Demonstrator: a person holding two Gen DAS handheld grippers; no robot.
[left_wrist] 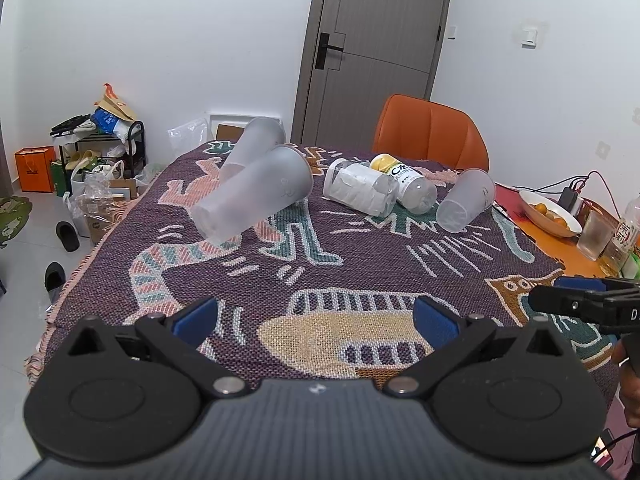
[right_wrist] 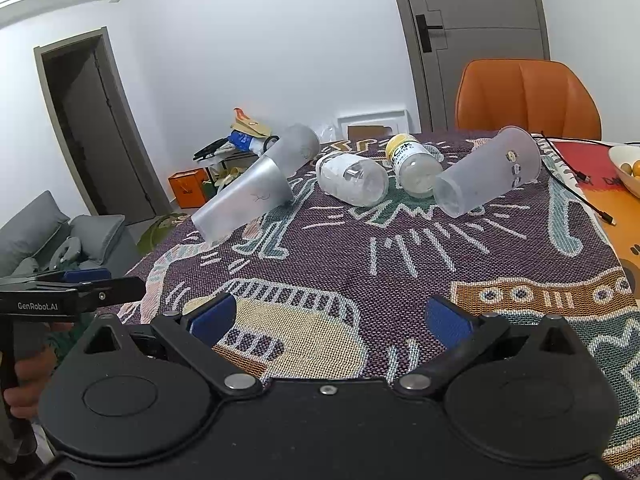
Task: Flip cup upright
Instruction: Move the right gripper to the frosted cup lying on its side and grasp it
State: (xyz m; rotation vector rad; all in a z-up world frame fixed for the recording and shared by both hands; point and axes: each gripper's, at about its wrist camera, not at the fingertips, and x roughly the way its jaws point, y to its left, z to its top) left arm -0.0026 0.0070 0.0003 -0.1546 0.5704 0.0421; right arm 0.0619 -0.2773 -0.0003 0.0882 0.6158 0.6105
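**Both claws spread above the woven cloth, cups lying ahead**

Blue-padded fingers of the left gripper [left_wrist: 316, 314] stand wide apart with nothing between them, hovering over the near part of the patterned woven cloth [left_wrist: 360, 276]. Right gripper [right_wrist: 328, 316] is likewise spread and holds nothing; each claw shows at the edge of the other's view, the two side by side and apart.

Ahead of the left claw and a little to its left, a frosted cup [left_wrist: 256, 196] lies tilted on its side, base toward the claw, its rim leaning against a second frosted cup [left_wrist: 254, 142] behind it, near the cloth's far left edge. Straight ahead, beyond a broad bare stretch of cloth, two clear bottles lie on their sides touching each other: a white-labelled bottle [left_wrist: 360, 188] and a yellow-capped bottle [left_wrist: 404, 182].

Ahead of the right claw and slightly to its right, a third frosted cup [right_wrist: 488, 172] lies on its side, base pointing back toward the claw, mouth toward the far edge, just beside the yellow-capped bottle. Beyond it stands an orange chair [right_wrist: 528, 96] at the far edge of the table.

Right of this cup the cloth ends; a black cable [right_wrist: 576, 184] runs along the bare orange tabletop there, and a bowl of oranges [left_wrist: 550, 210] sits farther right. Open cloth lies between both claws and all the cups.
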